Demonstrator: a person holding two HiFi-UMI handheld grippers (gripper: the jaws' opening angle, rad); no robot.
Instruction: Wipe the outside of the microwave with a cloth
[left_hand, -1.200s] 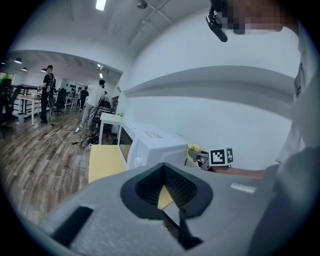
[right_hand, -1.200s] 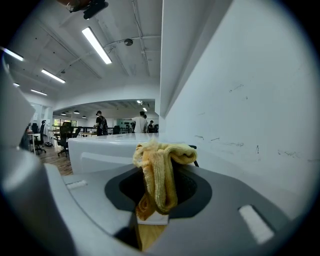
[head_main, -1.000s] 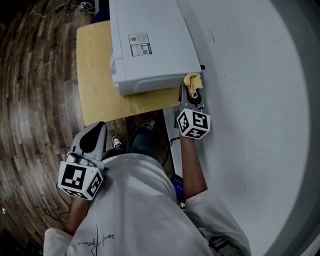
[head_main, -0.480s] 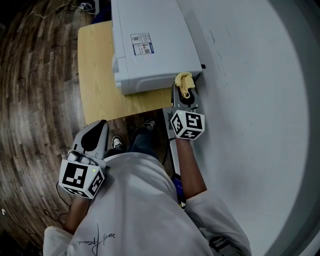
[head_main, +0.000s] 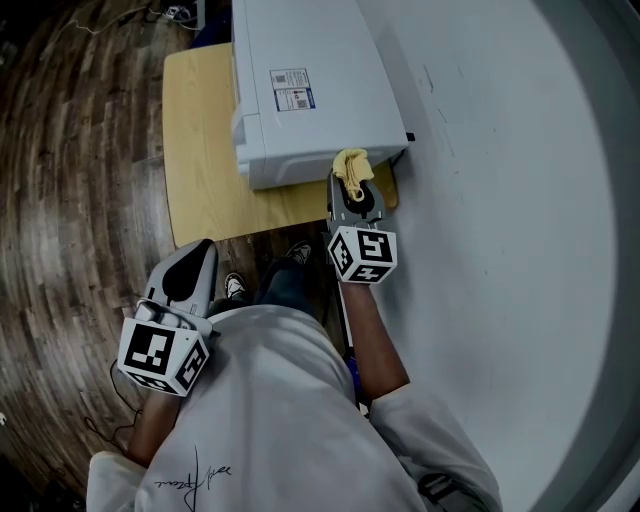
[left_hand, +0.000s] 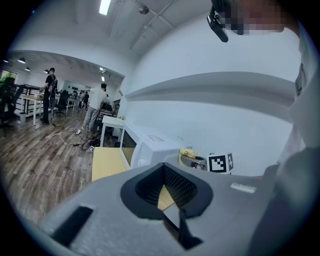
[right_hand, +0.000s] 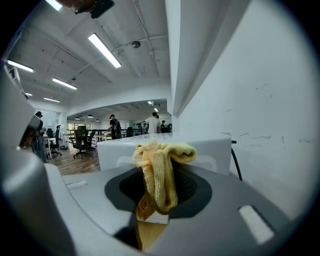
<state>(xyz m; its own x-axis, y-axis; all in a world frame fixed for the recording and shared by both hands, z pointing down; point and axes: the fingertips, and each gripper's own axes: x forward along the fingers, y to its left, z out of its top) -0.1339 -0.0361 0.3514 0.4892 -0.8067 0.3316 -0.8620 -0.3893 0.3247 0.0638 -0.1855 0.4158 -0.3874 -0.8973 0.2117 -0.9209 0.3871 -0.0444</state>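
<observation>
Yellow cloth (head_main: 352, 163), bunched and pinched in the closed jaws of the right gripper (head_main: 351, 182), touches the near side panel of the white microwave (head_main: 305, 90) on a wooden table (head_main: 195, 150) by a white wall (head_main: 480, 200). The left gripper (head_main: 190, 262) hangs low, jaws together and empty. Wiping appears under way; next, the cloth needs steady pressure sliding along that panel.

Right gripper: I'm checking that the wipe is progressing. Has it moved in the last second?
Yes. The right gripper, shut on the cloth, has slid left along the microwave's near side, away from its wall-side corner.
</observation>
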